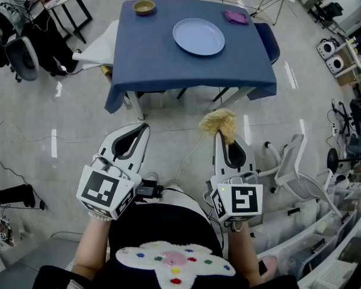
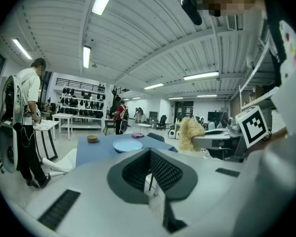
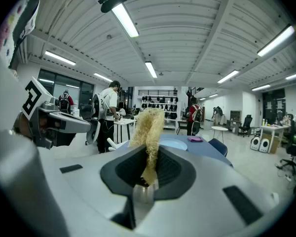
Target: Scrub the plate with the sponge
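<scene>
The right claw (image 1: 221,135) is clamped on the yellowish fibrous sponge (image 1: 218,123), but it seems to pinch only the lower edge, and most of the sponge stands free above the jaws. When it is pressed on the plate (image 1: 198,37), this loose part could fold over or be pulled out of the grip. The left claw (image 1: 145,127) is closed together with nothing between its jaws. The plate lies alone near the middle of the far worktop (image 1: 150,53), well apart from both claws, which are held over the floor on the near side. Nothing steadies the plate, so I think a hard stroke may push it across the blue cloth (image 1: 253,71), toward the bowl (image 1: 144,6) at the far left or toward an edge. A gentle, downward pressure would be safer.
</scene>
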